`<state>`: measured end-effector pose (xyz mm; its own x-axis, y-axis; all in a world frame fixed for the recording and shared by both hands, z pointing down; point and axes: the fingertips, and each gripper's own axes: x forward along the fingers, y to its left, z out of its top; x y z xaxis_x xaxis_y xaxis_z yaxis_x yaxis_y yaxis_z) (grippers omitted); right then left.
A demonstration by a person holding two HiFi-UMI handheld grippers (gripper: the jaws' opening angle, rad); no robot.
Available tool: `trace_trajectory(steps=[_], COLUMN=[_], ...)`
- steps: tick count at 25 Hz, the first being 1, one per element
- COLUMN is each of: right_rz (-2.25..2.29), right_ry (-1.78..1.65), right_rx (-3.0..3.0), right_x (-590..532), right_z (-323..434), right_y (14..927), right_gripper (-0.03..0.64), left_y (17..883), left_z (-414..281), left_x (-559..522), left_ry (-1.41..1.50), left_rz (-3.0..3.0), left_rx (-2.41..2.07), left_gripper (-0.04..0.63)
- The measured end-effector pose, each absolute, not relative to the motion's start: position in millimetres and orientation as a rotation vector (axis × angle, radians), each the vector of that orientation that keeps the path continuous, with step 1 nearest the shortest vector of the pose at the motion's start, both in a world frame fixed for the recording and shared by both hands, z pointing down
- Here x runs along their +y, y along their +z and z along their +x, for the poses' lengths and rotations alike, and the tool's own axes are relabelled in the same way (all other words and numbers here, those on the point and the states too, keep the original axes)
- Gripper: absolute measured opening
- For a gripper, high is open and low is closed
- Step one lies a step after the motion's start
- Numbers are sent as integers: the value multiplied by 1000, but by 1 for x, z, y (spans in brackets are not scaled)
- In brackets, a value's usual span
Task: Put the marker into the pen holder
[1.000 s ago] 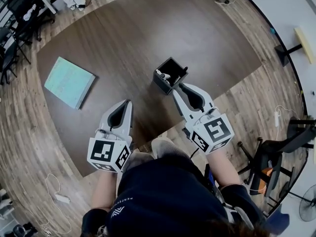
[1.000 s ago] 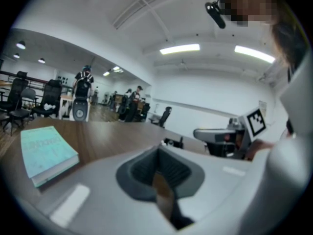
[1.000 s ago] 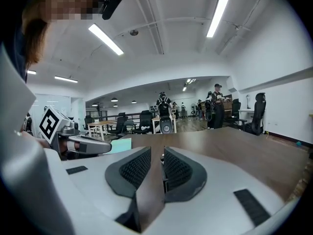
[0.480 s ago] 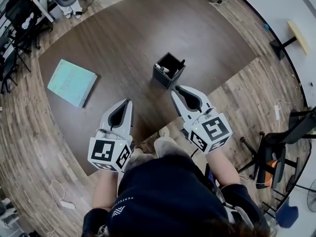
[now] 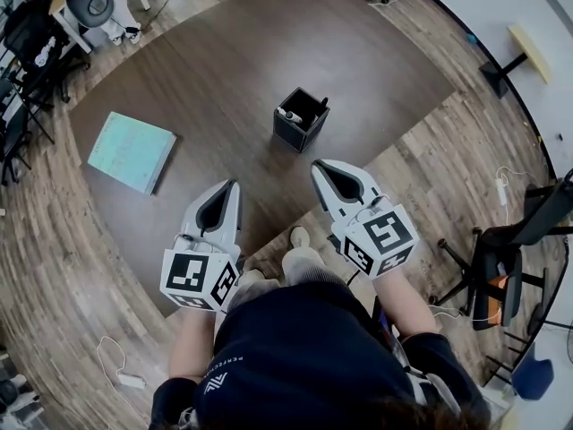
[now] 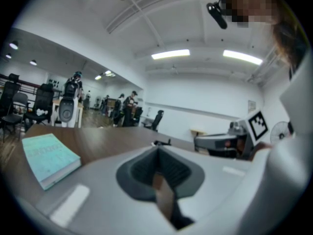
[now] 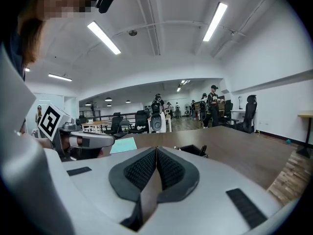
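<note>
A black square pen holder (image 5: 300, 117) stands on the dark wooden table (image 5: 242, 70), with a white-and-black marker (image 5: 289, 115) and a dark pen sticking out of it. The holder (image 7: 193, 150) also peeks over the right jaws in the right gripper view, and its top (image 6: 161, 143) shows above the left jaws. My right gripper (image 5: 320, 166) hovers near the table's front edge, just short of the holder, shut and holding nothing. My left gripper (image 5: 231, 185) sits over the front of the table, to the holder's lower left, shut and empty.
A teal book (image 5: 131, 151) lies on the table's left part. Office chairs (image 5: 501, 271) stand on the wood floor to the right, and desks and chairs crowd the upper left corner (image 5: 36, 34). People stand far off in the room in both gripper views.
The right gripper has drawn back from the pen holder toward the person. The view has shifted slightly, so the holder sits farther from both grippers. The left gripper has stayed put.
</note>
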<state>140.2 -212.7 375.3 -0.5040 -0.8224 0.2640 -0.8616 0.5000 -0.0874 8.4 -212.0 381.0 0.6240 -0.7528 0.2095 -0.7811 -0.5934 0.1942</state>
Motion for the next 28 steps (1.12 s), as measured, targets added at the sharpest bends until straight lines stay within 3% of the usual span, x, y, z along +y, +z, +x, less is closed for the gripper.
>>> trace_trajectory(steps=[28], right_rz=[1454], right_ry=[309], right_rx=[-2538], right_x=[-197], right_z=[133], right_y=[368], right_gripper=[-2], left_y=[374], left_z=[3], left_x=[-203], left_ry=[157], left_rz=[2620], left_rx=[-1237], left_gripper=[6])
